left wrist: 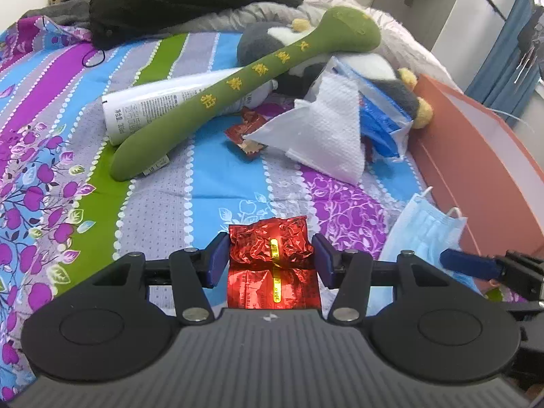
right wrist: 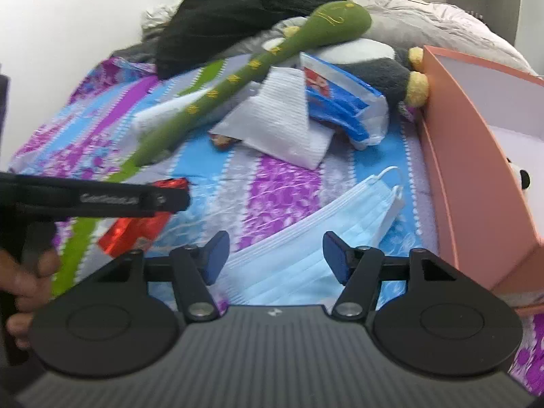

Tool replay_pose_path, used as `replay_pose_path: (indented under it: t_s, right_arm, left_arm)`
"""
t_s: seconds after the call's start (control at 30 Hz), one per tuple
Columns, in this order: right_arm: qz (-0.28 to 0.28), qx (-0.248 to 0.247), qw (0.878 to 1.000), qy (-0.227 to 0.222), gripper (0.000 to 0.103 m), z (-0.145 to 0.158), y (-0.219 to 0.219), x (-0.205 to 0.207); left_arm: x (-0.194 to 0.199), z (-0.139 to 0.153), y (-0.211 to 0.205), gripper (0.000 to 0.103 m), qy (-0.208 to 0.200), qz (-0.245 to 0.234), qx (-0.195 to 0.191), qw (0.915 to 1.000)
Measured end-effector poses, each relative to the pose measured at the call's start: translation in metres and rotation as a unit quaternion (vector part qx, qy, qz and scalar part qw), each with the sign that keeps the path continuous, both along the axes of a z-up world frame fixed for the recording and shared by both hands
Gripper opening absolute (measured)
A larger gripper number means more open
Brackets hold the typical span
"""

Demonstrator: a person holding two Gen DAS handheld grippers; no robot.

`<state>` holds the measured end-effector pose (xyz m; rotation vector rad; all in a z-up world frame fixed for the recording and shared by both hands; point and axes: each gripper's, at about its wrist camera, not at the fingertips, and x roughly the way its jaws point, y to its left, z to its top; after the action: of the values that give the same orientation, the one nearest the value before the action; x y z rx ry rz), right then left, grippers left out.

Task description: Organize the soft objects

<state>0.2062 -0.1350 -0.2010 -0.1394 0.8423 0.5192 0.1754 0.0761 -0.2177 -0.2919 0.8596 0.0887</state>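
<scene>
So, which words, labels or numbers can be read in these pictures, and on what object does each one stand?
Nothing can be quoted with certainty.
Green plush stick: yellow Chinese characters, too blurred to read.
White tube: small black print, too small.
Red foil packet: yellow strip of text, too glary.
Left gripper: white brand word, blurred.
Blue and white bag: picture only.

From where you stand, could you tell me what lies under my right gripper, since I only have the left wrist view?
Observer: The right gripper is open over the blue face mask, fingers straddling it, not clamped.
Operator: Thank you. Is there anything inside the orange box?
Observer: A white and black plush toy peeks over the wall of the orange box.
Operator: And how does my left gripper look from there?
Observer: The left gripper comes in from the left side, with the red foil packet beneath its fingers.
</scene>
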Motion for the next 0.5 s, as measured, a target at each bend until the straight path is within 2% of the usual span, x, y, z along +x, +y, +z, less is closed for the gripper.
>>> replay_pose_path:
  t_s: [0.07, 0.13, 0.2, 0.27, 0.33, 0.43, 0.5]
  right_arm:
    - [-0.016, -0.052, 0.998, 0.013, 0.077, -0.014, -0.002, 0.011]
    - [-0.026, -0.075, 0.996, 0.033, 0.077, -0.031, -0.006, 0.020]
    - [-0.020, -0.079, 0.995, 0.060, 0.076, -0.043, -0.008, 0.025]
    - [-0.010, -0.080, 0.995, 0.063, 0.079, -0.048, -0.008, 0.022]
    - [-0.005, -0.082, 0.994, 0.066, 0.077, -0.050, -0.008, 0.021]
    - [-0.004, -0.072, 0.995, 0.070, 0.066, -0.050, -0.011, 0.022]
    - [0.005, -0.068, 0.996, 0.061, 0.055, -0.050, -0.012, 0.019]
  left_arm:
    - [0.008, -0.003, 0.005, 0.058, 0.013, 0.017, -0.005, 0.9998]
    - [0.019, -0.005, 0.010, 0.058, 0.028, 0.026, -0.021, 0.9991]
    - [0.029, -0.006, 0.011, 0.058, 0.041, 0.022, -0.013, 0.9988]
    - [0.035, -0.002, 0.011, 0.058, 0.051, 0.020, -0.004, 0.9985]
    - [0.036, 0.001, 0.011, 0.058, 0.053, 0.019, -0.012, 0.9983]
    - [0.036, 0.004, 0.007, 0.058, 0.053, 0.015, -0.009, 0.9985]
    - [0.033, 0.002, 0.002, 0.058, 0.044, 0.008, -0.008, 0.9990]
